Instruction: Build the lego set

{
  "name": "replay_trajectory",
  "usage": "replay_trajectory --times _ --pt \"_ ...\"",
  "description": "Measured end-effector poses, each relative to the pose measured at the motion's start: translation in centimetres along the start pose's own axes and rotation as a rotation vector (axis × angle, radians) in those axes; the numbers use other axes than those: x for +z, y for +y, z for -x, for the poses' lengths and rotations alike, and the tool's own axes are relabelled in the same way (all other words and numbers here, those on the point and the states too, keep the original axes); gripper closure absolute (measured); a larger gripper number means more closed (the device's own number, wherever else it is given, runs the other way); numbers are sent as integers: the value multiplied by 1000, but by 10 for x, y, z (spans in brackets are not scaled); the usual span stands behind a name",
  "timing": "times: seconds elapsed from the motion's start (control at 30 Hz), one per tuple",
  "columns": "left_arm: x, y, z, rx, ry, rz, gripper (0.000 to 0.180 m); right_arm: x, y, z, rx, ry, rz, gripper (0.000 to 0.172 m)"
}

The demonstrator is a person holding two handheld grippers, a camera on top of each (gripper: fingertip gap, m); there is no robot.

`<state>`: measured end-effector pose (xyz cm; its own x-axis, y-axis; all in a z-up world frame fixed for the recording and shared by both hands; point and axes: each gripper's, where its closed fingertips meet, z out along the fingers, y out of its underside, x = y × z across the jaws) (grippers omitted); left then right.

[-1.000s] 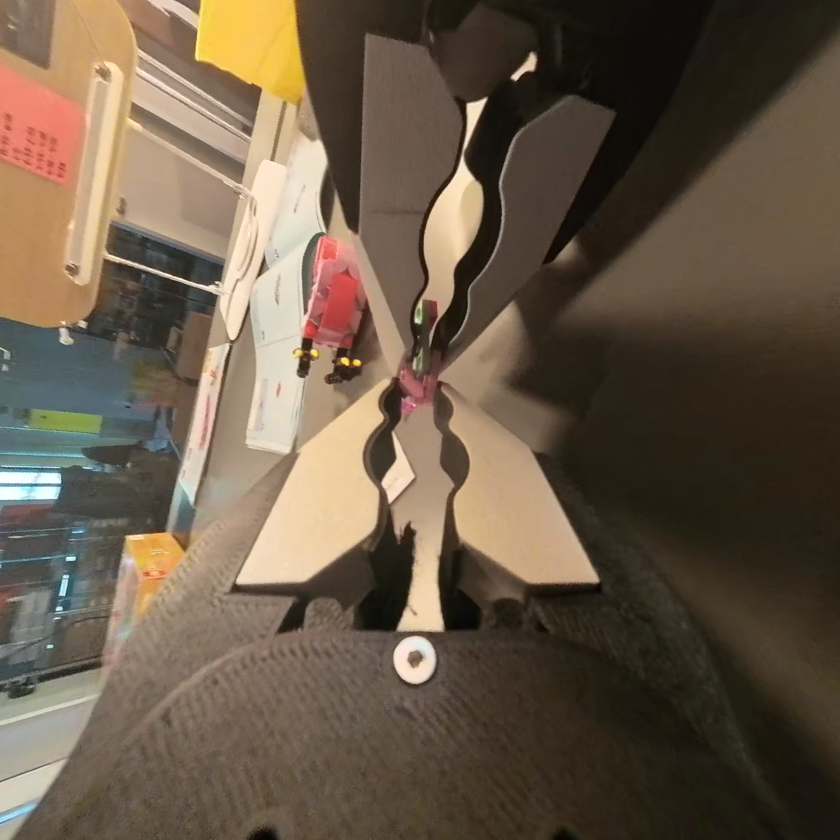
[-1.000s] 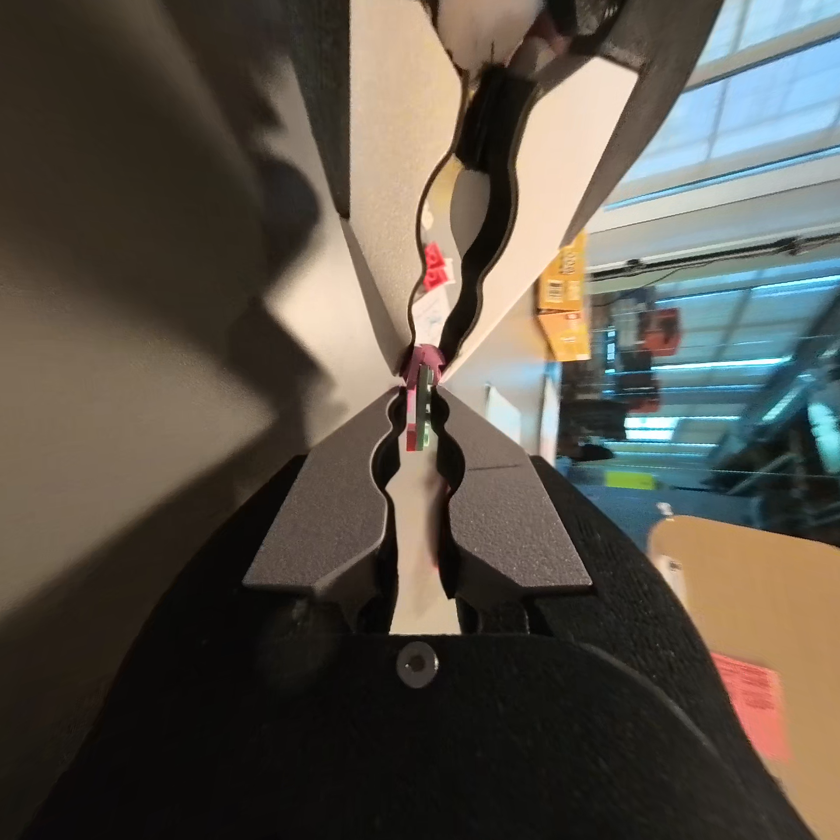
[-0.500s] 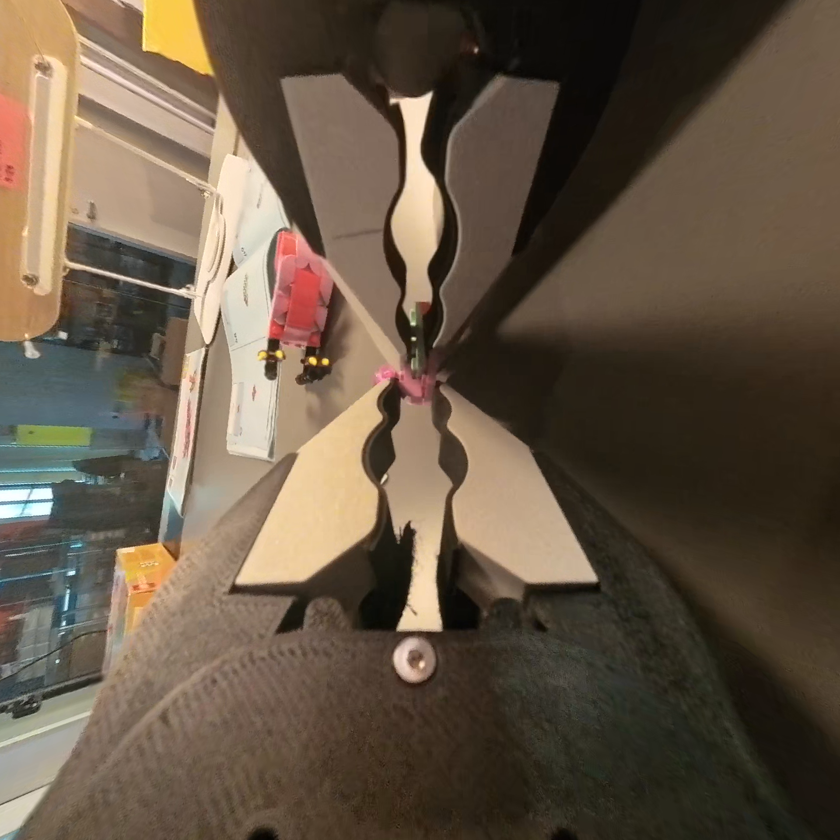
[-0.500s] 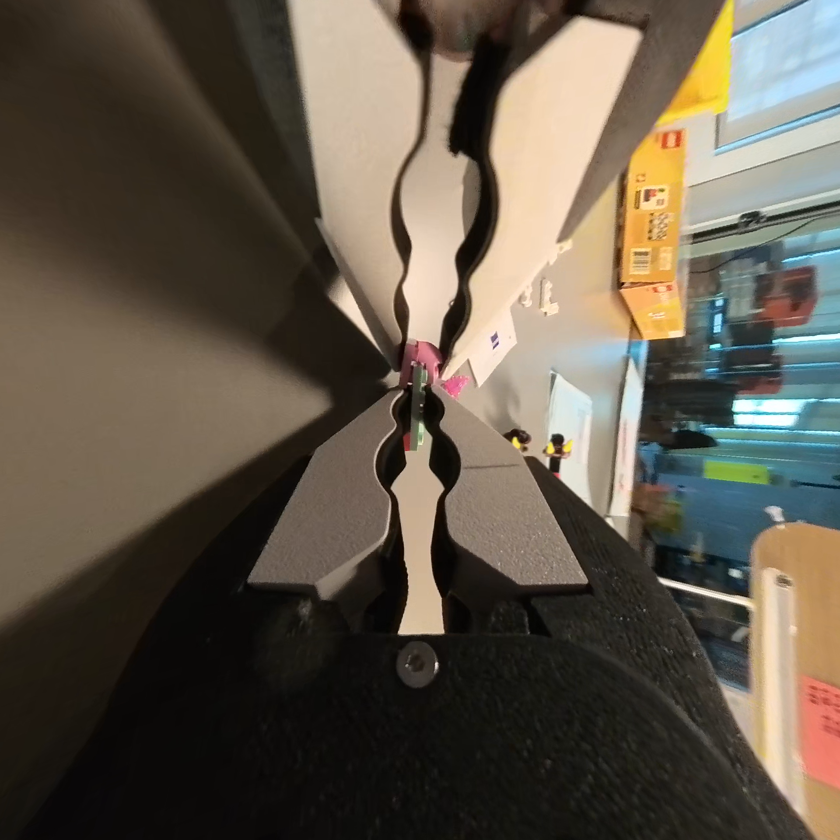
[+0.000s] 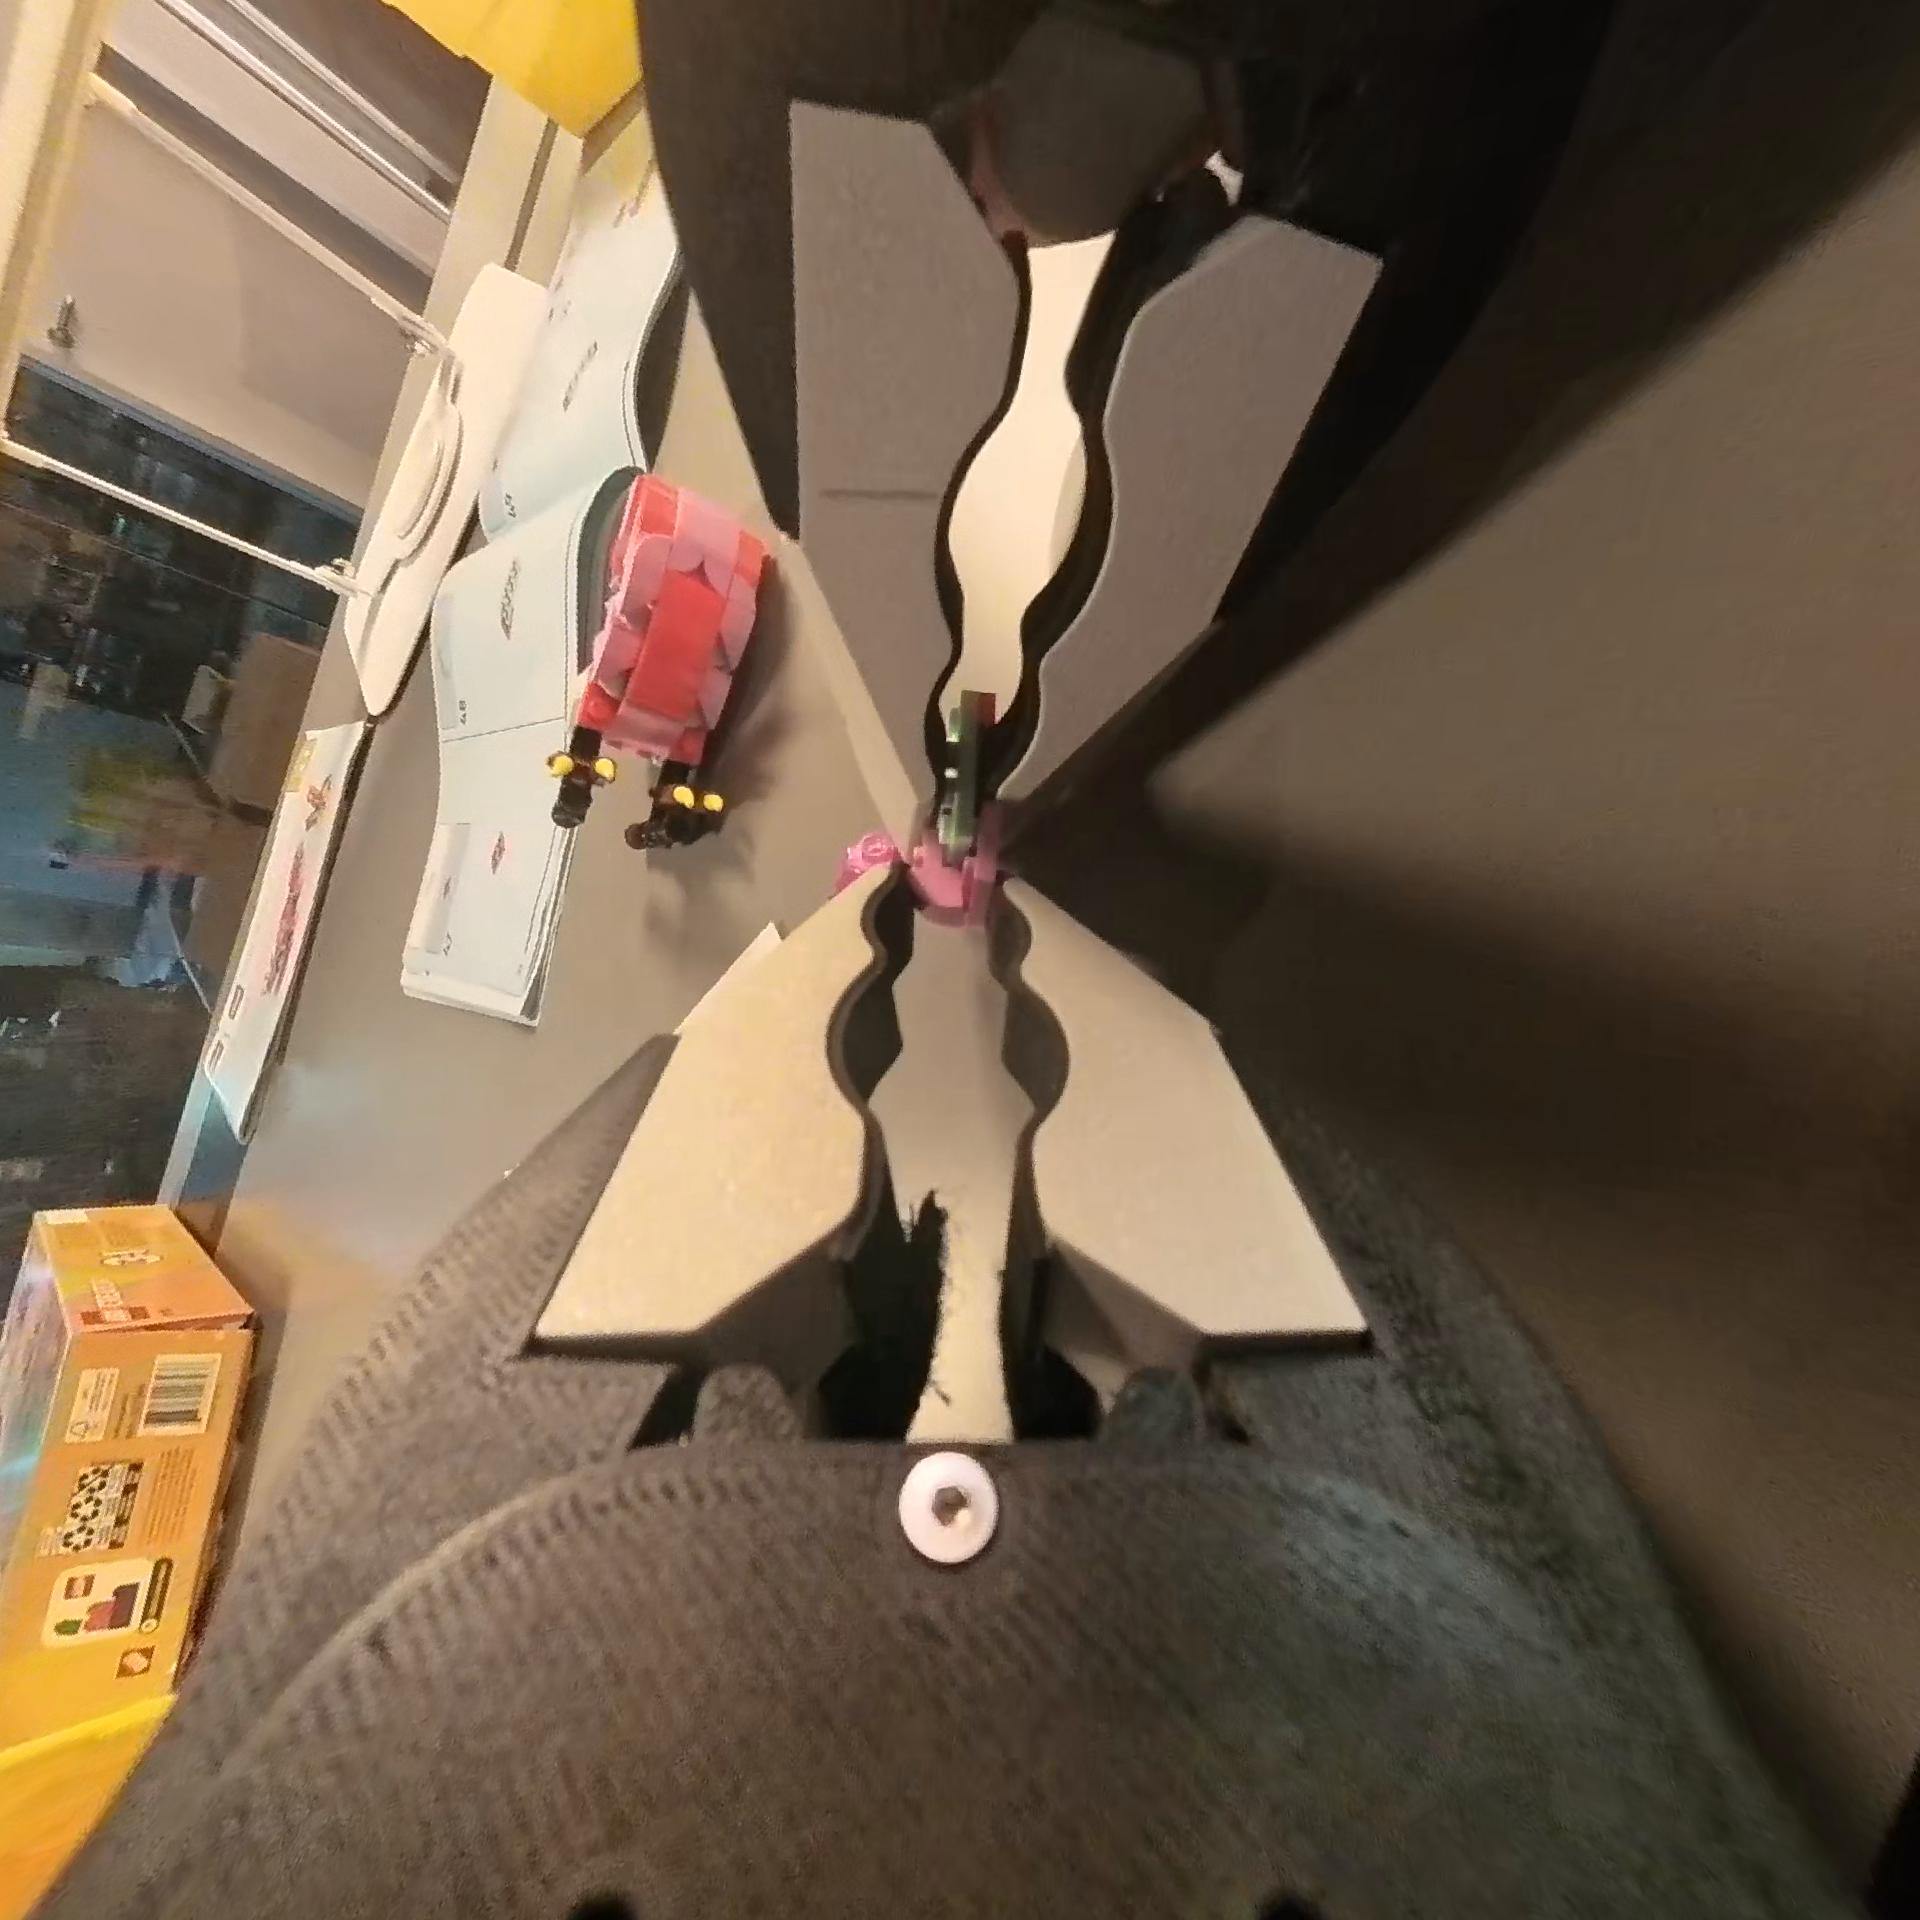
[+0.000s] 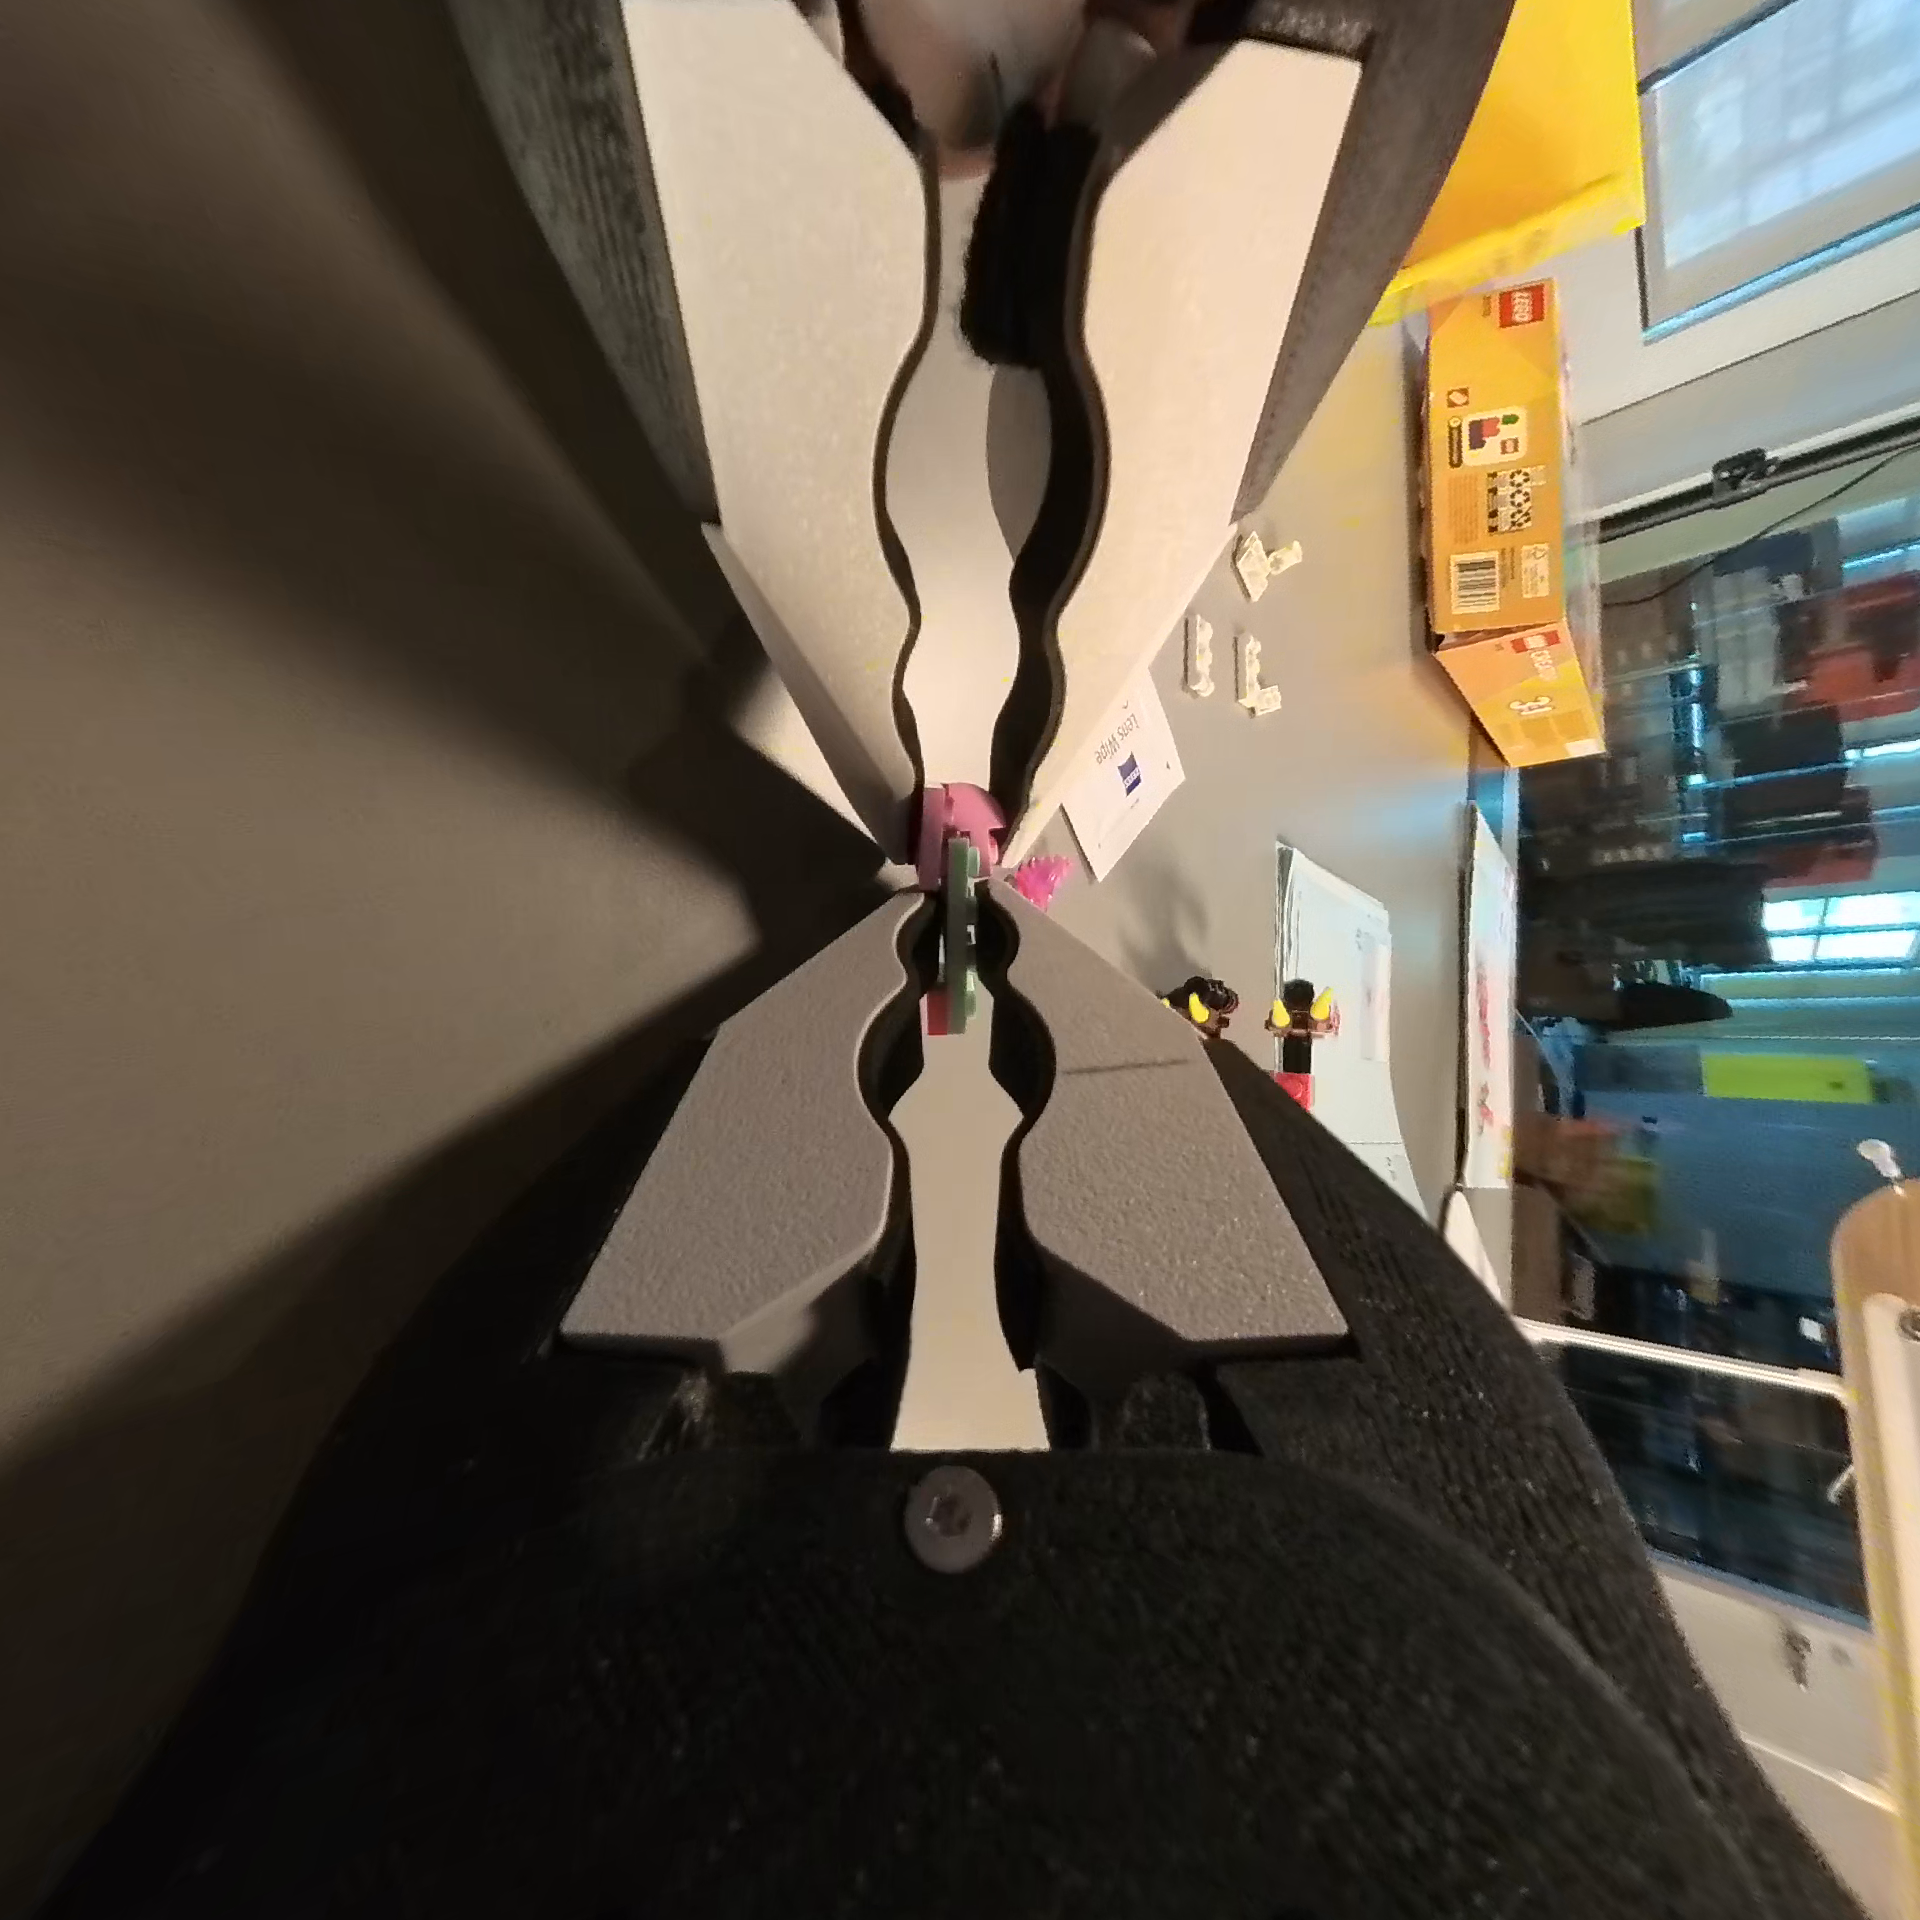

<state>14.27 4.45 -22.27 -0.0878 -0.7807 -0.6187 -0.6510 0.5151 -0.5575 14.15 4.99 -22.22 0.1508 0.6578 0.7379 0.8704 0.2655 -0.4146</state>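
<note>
Pink brick piece (image 5: 951, 883) in left tongs (image 5: 943, 871), studs meeting green plate (image 6: 958, 951).

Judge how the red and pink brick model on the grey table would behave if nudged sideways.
The red and pink brick model looks rigid, so it would probably slide as one block. Its thin black legs with yellow tips look fragile and might snap off. The smooth grey table suggests little friction.

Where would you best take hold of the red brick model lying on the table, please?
Probably across the red model's broad flat flanks, coming from above the table; its black, yellow-tipped prongs look too thin to grip.
</note>
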Motion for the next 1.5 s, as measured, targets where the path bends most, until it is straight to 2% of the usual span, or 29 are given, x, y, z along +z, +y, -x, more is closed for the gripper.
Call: replay_trajectory --times 0.7,0.97,1.4,1.5 --pt "-3 -3 -6 130 100 4 168 -5 -2 6 -49 -39 -16 168" --pt "-4 -4 -9 135 174 -9 168 -7 -3 10 28 -102 -24 168" --pt "-4 -6 -12 116 214 -19 168 -9 -3 12 79 -146 -15 168" --pt "-4 -6 -12 124 218 -15 168 -14 -3 13 119 -178 -22 159"
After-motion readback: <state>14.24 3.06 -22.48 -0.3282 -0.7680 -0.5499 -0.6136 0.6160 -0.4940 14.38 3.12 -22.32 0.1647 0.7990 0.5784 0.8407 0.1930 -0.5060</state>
